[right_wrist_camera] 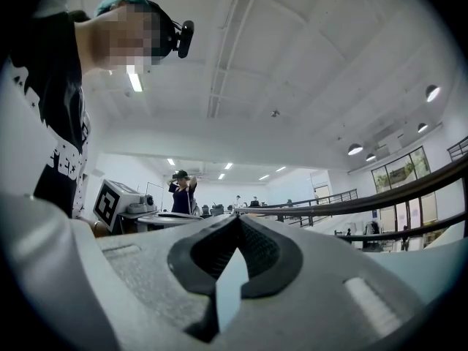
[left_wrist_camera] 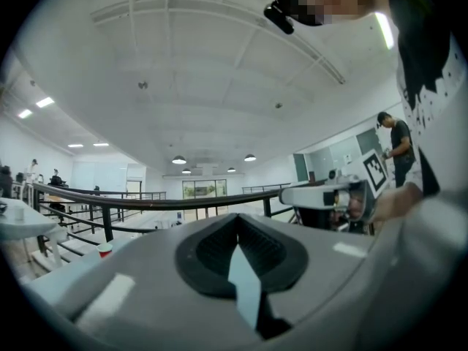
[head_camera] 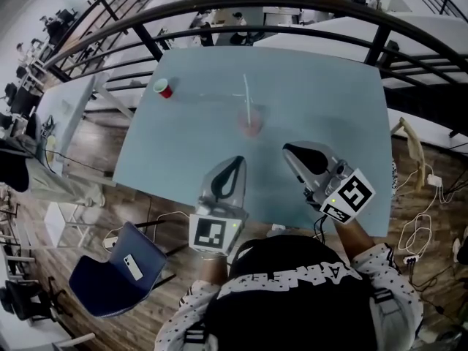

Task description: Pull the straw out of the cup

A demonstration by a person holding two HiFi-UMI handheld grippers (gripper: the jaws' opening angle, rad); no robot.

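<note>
L gripper [head_camera: 238, 161] & R gripper [head_camera: 288, 151] were shut, empty, at table [head_camera: 329, 101] near edge, prob. staged facing mid-table cup [head_camera: 251, 124] w/ straw [head_camera: 247, 93].

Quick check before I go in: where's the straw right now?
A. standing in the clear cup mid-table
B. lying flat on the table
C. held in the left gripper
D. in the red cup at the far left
A: the straw stands in the clear cup; the red cup holds none, and the left gripper and right gripper are shut and empty.
</note>
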